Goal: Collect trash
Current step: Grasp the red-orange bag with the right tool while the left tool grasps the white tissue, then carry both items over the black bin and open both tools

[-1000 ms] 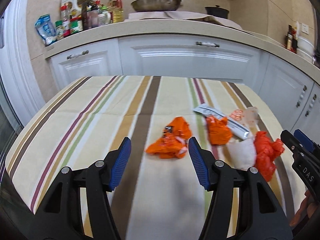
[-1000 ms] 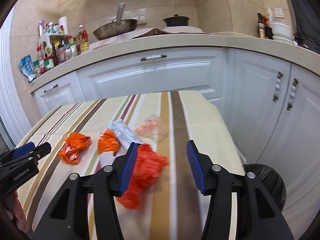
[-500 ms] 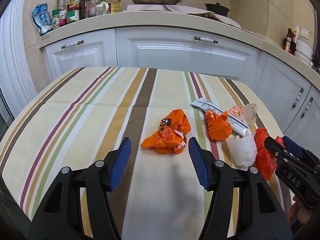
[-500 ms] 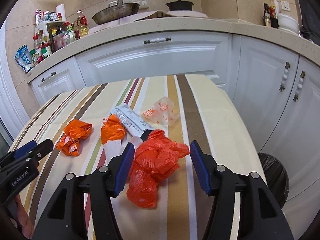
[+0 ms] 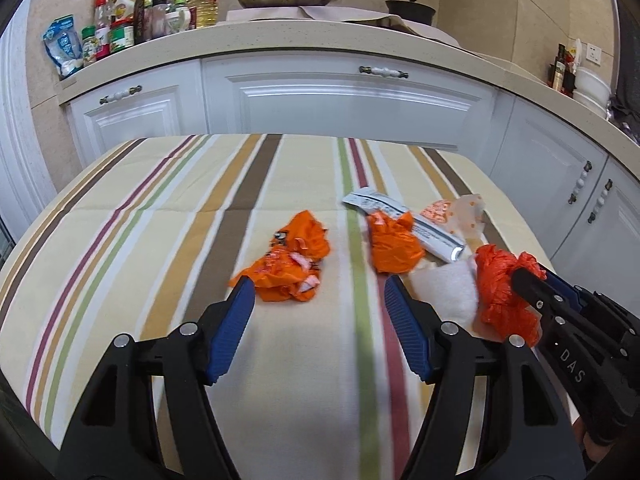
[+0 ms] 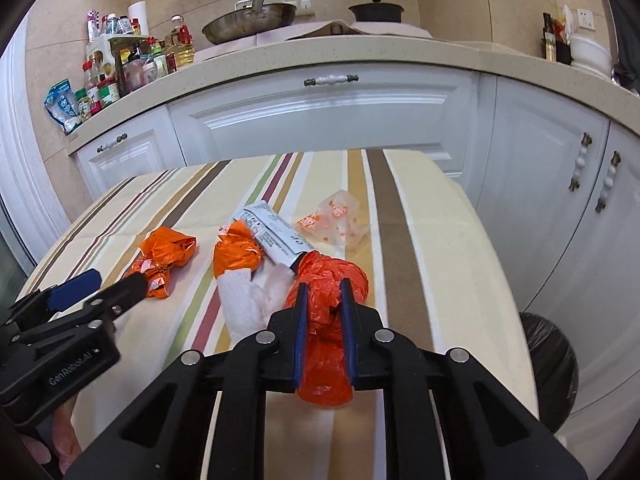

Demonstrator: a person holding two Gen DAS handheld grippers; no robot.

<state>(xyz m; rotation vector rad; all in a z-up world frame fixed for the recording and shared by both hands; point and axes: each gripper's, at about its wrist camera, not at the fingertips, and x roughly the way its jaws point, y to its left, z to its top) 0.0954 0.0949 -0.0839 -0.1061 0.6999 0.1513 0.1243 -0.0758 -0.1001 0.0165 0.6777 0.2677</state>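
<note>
So the right gripper (image 6: pixel 323 285) has just clamped its jaws onto the red crumpled bag (image 6: pixel 329 280), at the 5 o'clock end of the trash pile on the striped desk (image 6: pixel 416 248). The left gripper (image 5: pixel 316 292) has jaws spread, just been widening, nothing pinched; the orange wrapper (image 5: pixel 290 266) lies right ahead at 12 o'clock. White tissue (image 6: pixel 250 300) sits beside the bag.
</note>
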